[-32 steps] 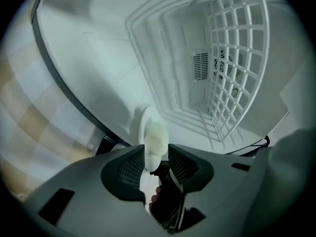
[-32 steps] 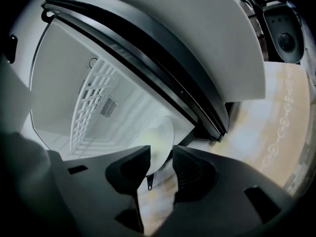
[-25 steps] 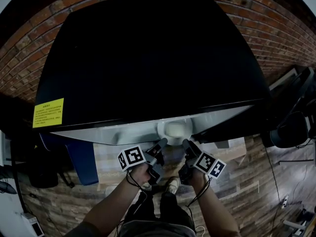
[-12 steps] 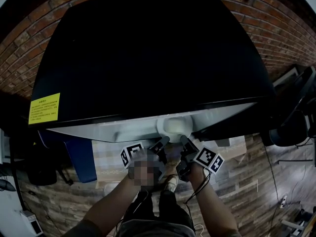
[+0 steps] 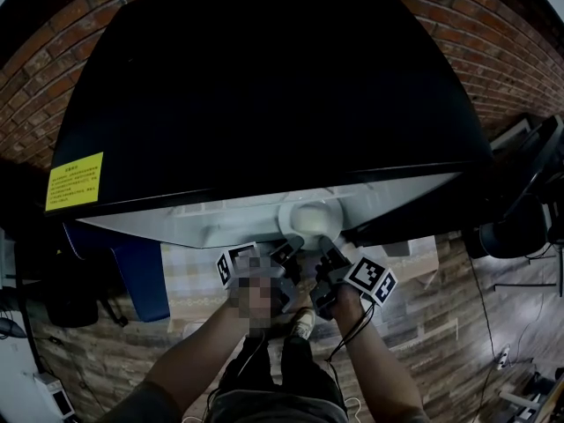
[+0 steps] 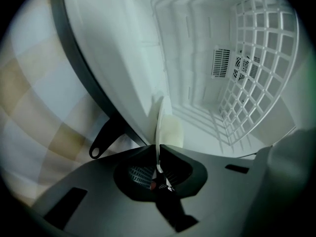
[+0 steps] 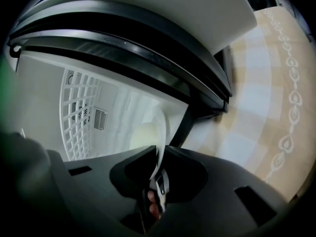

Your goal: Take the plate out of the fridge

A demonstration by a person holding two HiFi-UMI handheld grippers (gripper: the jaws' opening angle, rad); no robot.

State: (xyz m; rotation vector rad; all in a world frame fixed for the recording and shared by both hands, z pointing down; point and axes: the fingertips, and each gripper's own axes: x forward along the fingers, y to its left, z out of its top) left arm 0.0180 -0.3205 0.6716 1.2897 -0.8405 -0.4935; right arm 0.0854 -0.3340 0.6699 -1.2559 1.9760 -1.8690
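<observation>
A white plate [image 5: 310, 217] sits at the front lip of the open fridge [image 5: 264, 86], seen from above in the head view. Both grippers meet it from the near side. The left gripper [image 5: 291, 252] has just been closing its jaws, and the plate's rim now stands edge-on between them. In the left gripper view the plate [image 6: 162, 125] runs straight into the left gripper [image 6: 159, 151], pinched. In the right gripper view the thin rim of the plate [image 7: 159, 132] is clamped in the right gripper [image 7: 159, 156]. The right gripper [image 5: 328, 256] holds the plate's right side.
Inside the white fridge are a wire shelf [image 6: 252, 68] and a vent [image 6: 221, 63]. The dark door seal [image 7: 148, 53] arches overhead. A checked mat [image 7: 266, 98] covers the wooden floor. A yellow label [image 5: 74, 181] marks the fridge's black top, and a dark chair [image 5: 520, 227] stands right.
The left gripper's jaws have gone from wide apart to closed on the plate's rim. Both hands stay about where they were, the right wrist rolled slightly.
</observation>
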